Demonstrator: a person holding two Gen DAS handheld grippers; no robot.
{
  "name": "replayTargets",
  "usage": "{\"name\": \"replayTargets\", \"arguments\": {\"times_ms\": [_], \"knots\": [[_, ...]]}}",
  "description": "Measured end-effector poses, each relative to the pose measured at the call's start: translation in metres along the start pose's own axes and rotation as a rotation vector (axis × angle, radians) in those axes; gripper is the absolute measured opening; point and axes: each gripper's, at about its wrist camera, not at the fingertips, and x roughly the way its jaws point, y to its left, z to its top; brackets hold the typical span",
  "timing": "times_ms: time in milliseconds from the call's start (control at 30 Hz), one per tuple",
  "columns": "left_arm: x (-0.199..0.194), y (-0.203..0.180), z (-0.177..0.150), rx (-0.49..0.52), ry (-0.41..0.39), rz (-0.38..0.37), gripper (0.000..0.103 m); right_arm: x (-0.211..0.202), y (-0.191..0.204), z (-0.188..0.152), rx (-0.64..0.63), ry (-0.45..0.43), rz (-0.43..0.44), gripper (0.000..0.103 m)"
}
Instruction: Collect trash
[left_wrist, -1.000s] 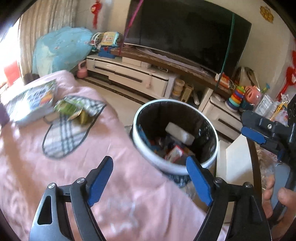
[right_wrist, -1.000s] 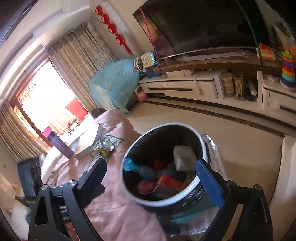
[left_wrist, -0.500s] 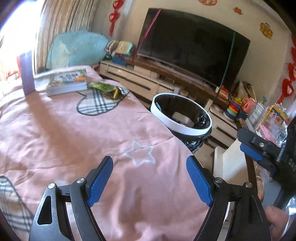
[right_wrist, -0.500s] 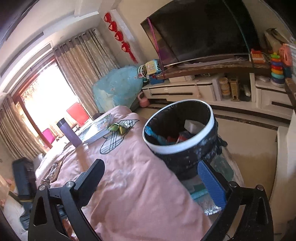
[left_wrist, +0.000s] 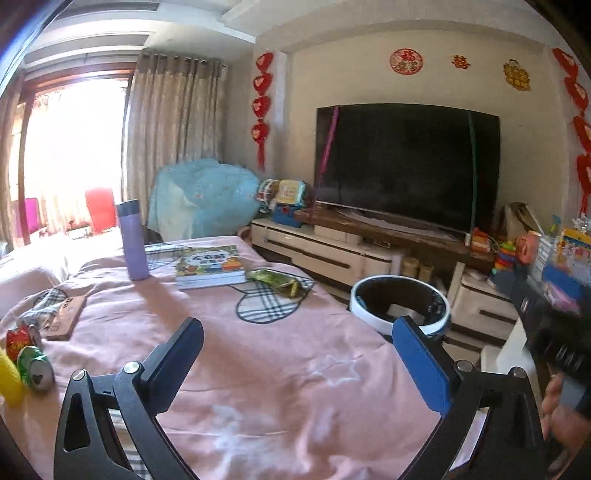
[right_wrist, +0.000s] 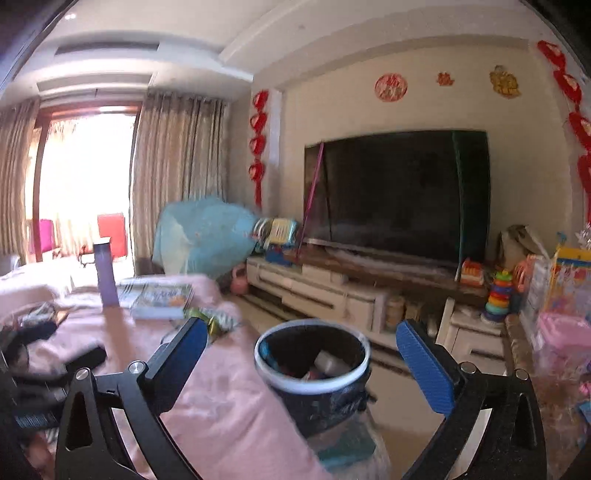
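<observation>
Step in hand: between pickups. Left gripper fingers have just been opening, nothing between; right gripper fingers apart, empty. Next: reach green wrapper at 12 o'clock; bin at 2 o'clock.

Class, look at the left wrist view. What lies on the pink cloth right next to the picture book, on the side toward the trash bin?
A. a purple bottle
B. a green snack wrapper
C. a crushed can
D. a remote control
B: the green snack wrapper lies crumpled on the pink cloth beside the picture book, between it and the trash bin; the purple bottle stands on the book's other side.
</observation>
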Motion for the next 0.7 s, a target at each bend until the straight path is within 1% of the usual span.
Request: {"name": "replayTargets", "arguments": {"times_ms": [100, 200, 300, 433, 700], "knots": [[-0.011, -0.001, -0.012, 0.009, -0.017, 0.041, 0.102, 0.012, 0.004, -0.016, 0.041, 0.071, 0.014, 0.103], [-0.007, -0.009, -0.025, 0.028, -0.027, 0.088, 0.102, 0.017, -0.001, -0.025, 0.110, 0.105, 0.039, 0.103], [0.004, -0.013, -0.036, 0.037, -0.019, 0.099, 0.102, 0.016, -0.006, -0.029, 0.140, 0.093, 0.042, 0.103], [0.005, -0.019, -0.042, 0.056, -0.031, 0.100, 0.102, 0.013, -0.006, -0.032, 0.136, 0.078, 0.032, 0.103], [0.009, -0.017, -0.046, 0.072, -0.022, 0.100, 0.103, 0.017, 0.000, -0.043, 0.133, 0.091, 0.027, 0.103]]}}
